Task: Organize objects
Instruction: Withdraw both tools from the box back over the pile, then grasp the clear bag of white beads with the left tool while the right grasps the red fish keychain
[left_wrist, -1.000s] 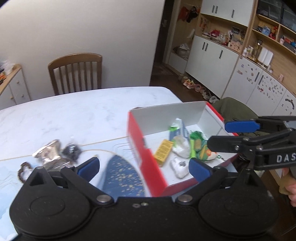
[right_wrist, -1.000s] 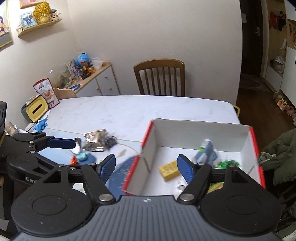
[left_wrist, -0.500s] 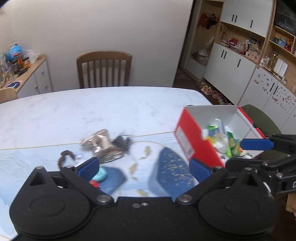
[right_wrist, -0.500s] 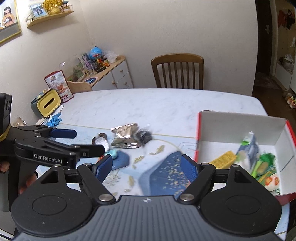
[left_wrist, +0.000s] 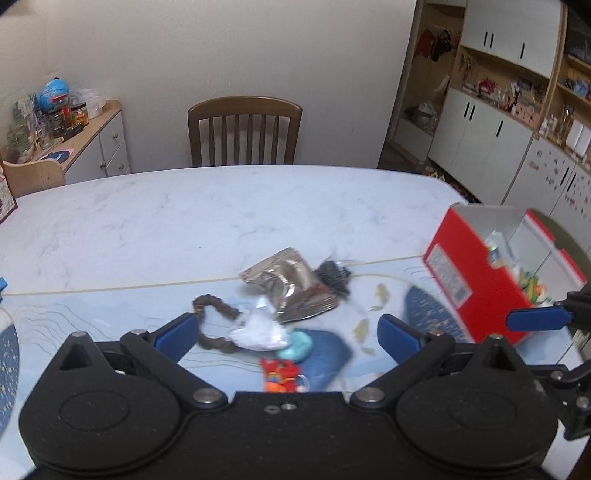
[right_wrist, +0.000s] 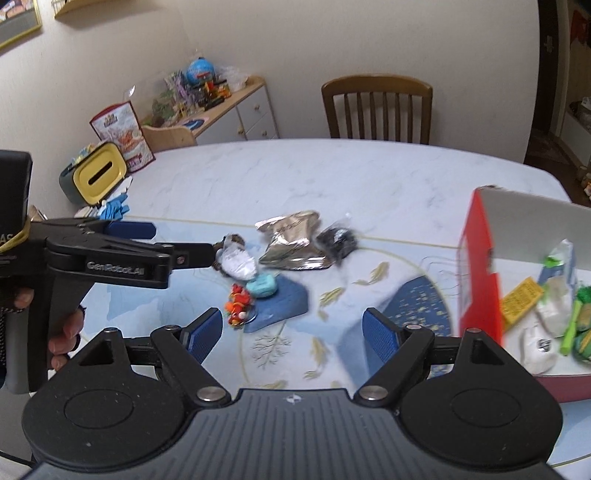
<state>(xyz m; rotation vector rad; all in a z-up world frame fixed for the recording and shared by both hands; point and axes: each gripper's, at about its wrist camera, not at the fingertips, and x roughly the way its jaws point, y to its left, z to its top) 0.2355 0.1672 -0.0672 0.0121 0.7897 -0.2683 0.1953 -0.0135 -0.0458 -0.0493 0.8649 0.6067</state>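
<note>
At the far left of the right wrist view, a hand grips the left gripper, whose black body carries the raised lettering "GenRobot.AI"; a further label by its yellow band shows only the letters "AS". Its blue-padded jaws stand wide apart with nothing between them, above a small heap of loose things on the blue fish-patterned mat: a brown hair tie, a white plastic packet, a teal block and a red and orange toy. Just beyond them lie a crumpled silver foil pouch and a black mesh bundle, touching each other. The right gripper is likewise spread wide and holds nothing. At the right, the red box, white inside, stands on the marble table and contains a yellow carton, white packets and green items. The box's side label is too blurred to read.
</note>
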